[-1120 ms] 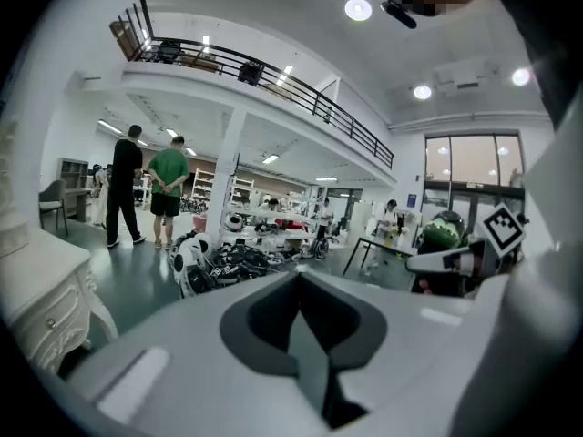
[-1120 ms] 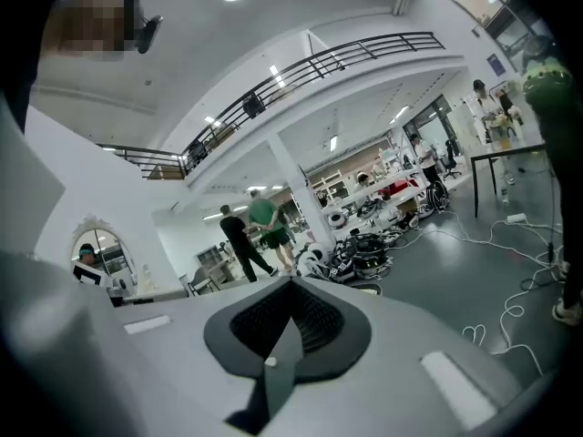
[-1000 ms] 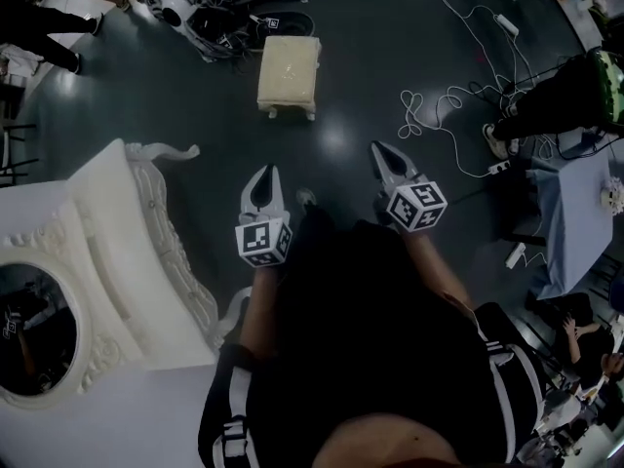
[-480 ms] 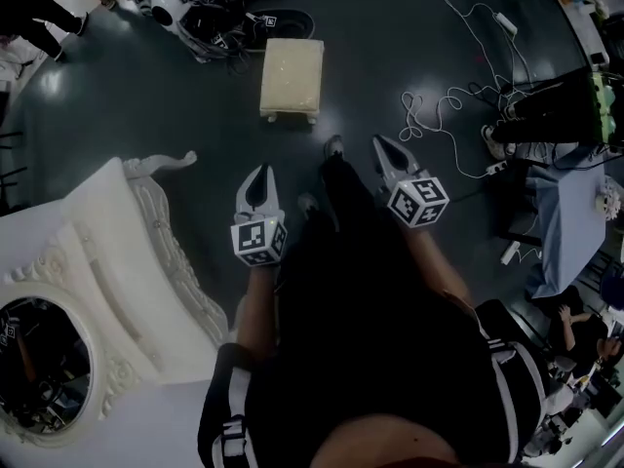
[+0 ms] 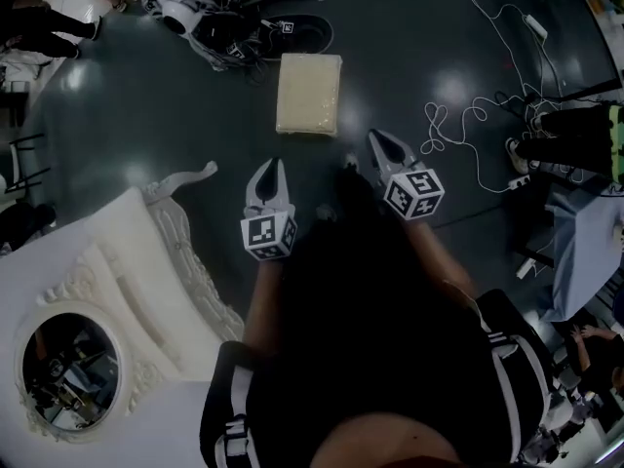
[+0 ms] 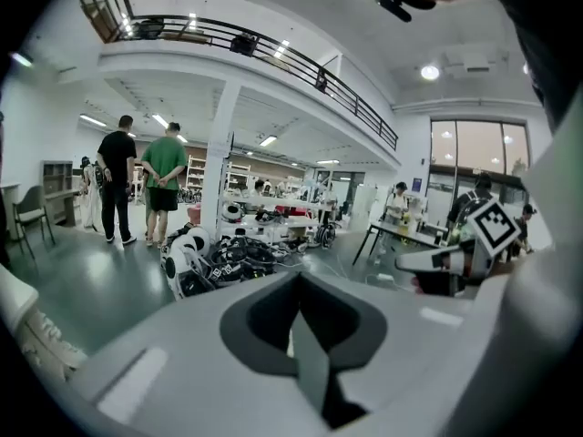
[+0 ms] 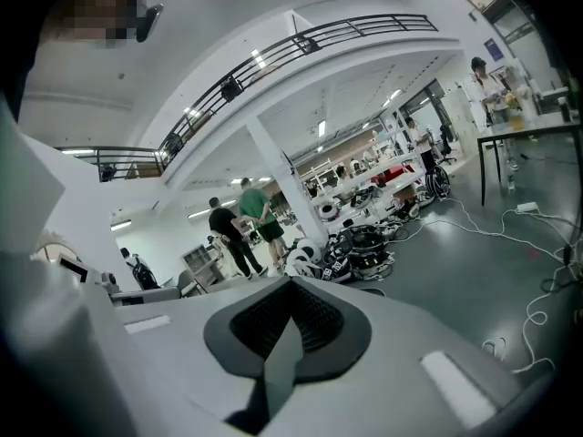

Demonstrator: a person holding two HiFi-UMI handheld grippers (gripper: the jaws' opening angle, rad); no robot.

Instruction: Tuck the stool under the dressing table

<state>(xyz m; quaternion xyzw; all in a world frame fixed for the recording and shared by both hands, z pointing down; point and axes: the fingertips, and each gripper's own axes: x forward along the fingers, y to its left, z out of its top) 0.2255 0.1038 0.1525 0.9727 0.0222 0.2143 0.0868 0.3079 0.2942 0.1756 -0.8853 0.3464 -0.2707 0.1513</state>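
Dark, glossy floor [image 5: 146,115] of a large open hall, seen steeply from above. Out on the open floor, the cream stool [image 5: 309,94], upright, padded top facing up. Ahead of both grippers and well apart from them, roughly between the lines of the two, touched by neither. Just beyond it, a heap of robot parts [image 5: 234,13]; to its right, loose white cables [image 5: 468,115].

At lower left, the white carved dressing table [image 5: 146,271] with its oval mirror [image 5: 70,370], well apart from the stool.

Left gripper [image 5: 273,167] near the table's scrolled corner, aimed toward the stool's near left corner; jaws closed tight together, nothing between them. Right gripper [image 5: 378,139] alongside, tips nearer the stool's near right corner; jaws likewise pressed together, empty.

In both gripper views, only the closed jaws up front. Far off, a person in green [image 6: 165,167] beside a person in black [image 6: 117,167], backs turned.
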